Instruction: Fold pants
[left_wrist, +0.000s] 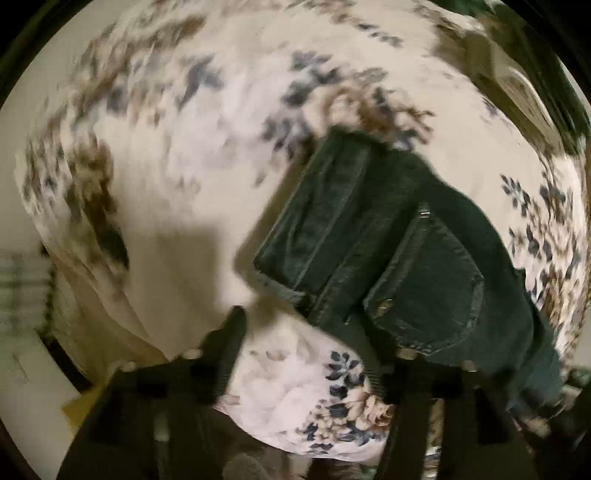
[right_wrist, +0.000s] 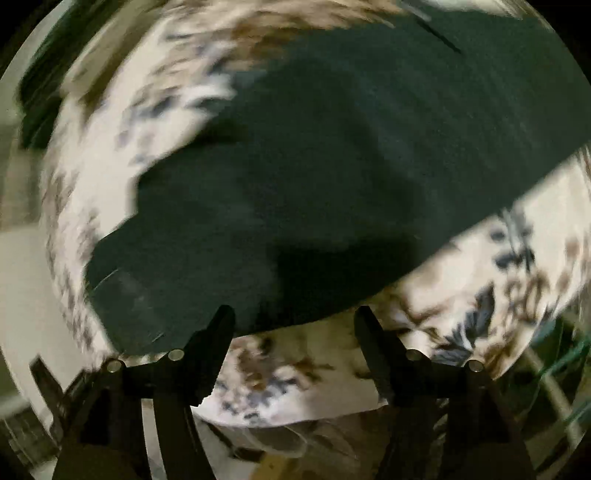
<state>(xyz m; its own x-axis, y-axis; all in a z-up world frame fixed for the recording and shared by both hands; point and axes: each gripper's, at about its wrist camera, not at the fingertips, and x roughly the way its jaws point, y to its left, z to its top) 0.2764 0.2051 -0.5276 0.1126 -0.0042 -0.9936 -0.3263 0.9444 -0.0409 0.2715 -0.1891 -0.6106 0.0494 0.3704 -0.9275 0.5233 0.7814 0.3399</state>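
While both grippers hang above the bed with their jaws apart and nothing between them, the dark pants (left_wrist: 388, 236) lie on the floral bedspread (left_wrist: 166, 166). Seen from the left wrist, they sit as a compact bundle, a back pocket (left_wrist: 428, 284) facing up. The left gripper (left_wrist: 310, 332) is beside the bundle's edge, over bare spread. The right gripper (right_wrist: 293, 317) is at the near edge of the dark cloth (right_wrist: 332, 166), which fills its view; blur hides the seams there. My judgement: a fold looks laid. To do the next 1 well, bring both grippers to matching corners of 1 edge, pinch every layer, lift together and lay the cloth square, then release.
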